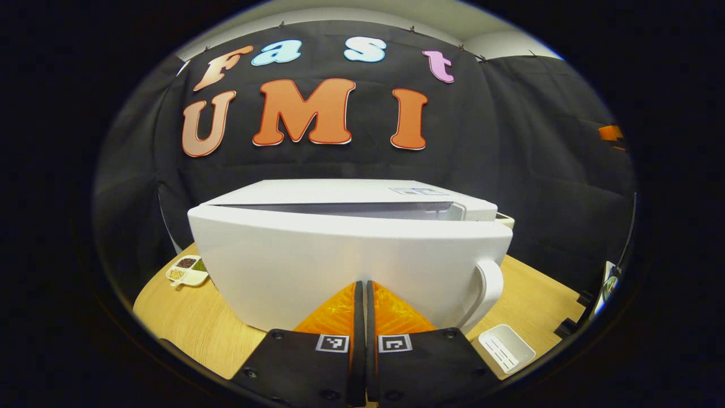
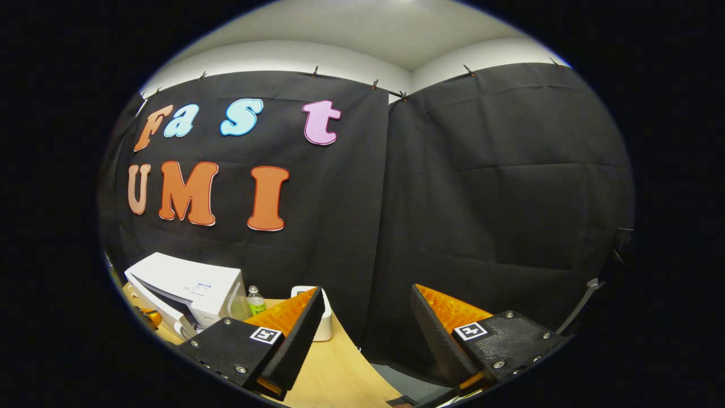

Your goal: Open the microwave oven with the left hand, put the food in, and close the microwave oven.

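The white microwave oven [image 1: 351,249] stands on the wooden table [image 1: 187,317] right in front of me. Its door hangs slightly ajar, with a gap along the top that widens to the right. The door's white handle [image 1: 488,289] is at its right edge. My left gripper [image 1: 362,284] is shut with nothing between its fingers, tips close against the door's front, left of the handle. A small white sectioned dish of food [image 1: 188,271] lies on the table to the microwave's left. My right gripper [image 2: 368,292] is open and empty, held up and well to the right of the microwave [image 2: 190,292].
A ribbed white tray [image 1: 506,348] lies on the table at the near right of the microwave. In the right gripper view a small bottle [image 2: 256,300] and a white object [image 2: 324,326] stand beside the microwave. The table's edge [image 2: 362,362] runs near the black cloth wall.
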Action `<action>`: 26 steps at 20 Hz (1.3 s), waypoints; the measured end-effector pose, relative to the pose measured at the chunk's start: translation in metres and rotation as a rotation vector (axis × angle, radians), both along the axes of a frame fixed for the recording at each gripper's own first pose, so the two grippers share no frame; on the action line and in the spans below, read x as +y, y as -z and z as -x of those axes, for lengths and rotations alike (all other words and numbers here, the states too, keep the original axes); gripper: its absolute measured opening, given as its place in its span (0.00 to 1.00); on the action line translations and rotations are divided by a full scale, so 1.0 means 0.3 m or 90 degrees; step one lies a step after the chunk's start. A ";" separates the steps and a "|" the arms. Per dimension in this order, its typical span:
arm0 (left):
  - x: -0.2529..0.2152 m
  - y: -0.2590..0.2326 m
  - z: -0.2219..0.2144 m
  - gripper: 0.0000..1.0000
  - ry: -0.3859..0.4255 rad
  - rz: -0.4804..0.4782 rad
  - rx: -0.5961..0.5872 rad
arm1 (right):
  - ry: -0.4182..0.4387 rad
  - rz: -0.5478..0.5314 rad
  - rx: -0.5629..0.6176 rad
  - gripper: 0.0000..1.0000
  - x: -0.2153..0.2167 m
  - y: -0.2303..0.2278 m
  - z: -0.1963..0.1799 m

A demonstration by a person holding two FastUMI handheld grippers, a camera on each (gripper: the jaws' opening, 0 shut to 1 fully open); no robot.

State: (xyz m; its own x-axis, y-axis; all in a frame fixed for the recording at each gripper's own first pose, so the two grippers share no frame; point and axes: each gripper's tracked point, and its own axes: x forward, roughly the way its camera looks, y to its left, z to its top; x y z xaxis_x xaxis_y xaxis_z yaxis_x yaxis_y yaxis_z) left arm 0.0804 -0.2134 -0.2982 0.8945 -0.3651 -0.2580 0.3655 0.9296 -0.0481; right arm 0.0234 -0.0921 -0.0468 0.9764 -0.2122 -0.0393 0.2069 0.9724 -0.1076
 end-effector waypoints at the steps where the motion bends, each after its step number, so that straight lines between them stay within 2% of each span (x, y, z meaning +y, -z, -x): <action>1: -0.008 0.004 -0.024 0.05 -0.007 -0.008 -0.001 | 0.004 0.001 0.001 0.95 -0.017 0.007 -0.008; 4: -0.038 -0.007 -0.092 0.04 -0.024 -0.018 -0.007 | 0.019 0.005 0.009 0.95 -0.075 0.032 -0.030; 9: -0.041 -0.006 -0.113 0.05 -0.067 -0.035 -0.023 | 0.031 -0.009 0.029 0.95 -0.150 0.092 -0.040; 10: -0.056 0.017 -0.113 0.05 -0.069 -0.046 0.010 | 0.035 -0.012 0.028 0.95 -0.157 0.089 -0.038; 13: -0.080 0.024 -0.107 0.05 -0.055 -0.058 0.003 | 0.033 -0.018 0.023 0.95 -0.163 0.071 -0.032; 16: -0.095 -0.004 -0.096 0.05 -0.018 -0.073 0.015 | 0.022 -0.015 0.017 0.95 -0.147 0.055 -0.030; 17: -0.085 -0.045 -0.089 0.05 -0.013 -0.070 0.010 | 0.016 -0.014 0.015 0.95 -0.132 0.050 -0.032; 18: -0.078 -0.101 -0.085 0.05 -0.012 -0.064 0.001 | 0.009 -0.013 0.015 1.00 -0.119 0.050 -0.033; 19: -0.070 -0.149 -0.076 0.05 -0.010 -0.058 -0.004 | 0.000 -0.013 0.014 0.95 -0.101 0.047 -0.036; 20: -0.057 -0.200 -0.067 0.05 -0.009 -0.051 -0.004 | -0.009 -0.013 0.015 1.00 -0.083 0.044 -0.042; 21: -0.032 -0.252 -0.061 0.05 -0.012 -0.046 -0.003 | -0.020 -0.014 0.015 0.95 -0.059 0.041 -0.047; 26: 0.182 -0.554 -0.014 0.05 -0.065 -0.020 -0.017 | -0.077 -0.029 0.003 0.95 0.071 -0.007 -0.096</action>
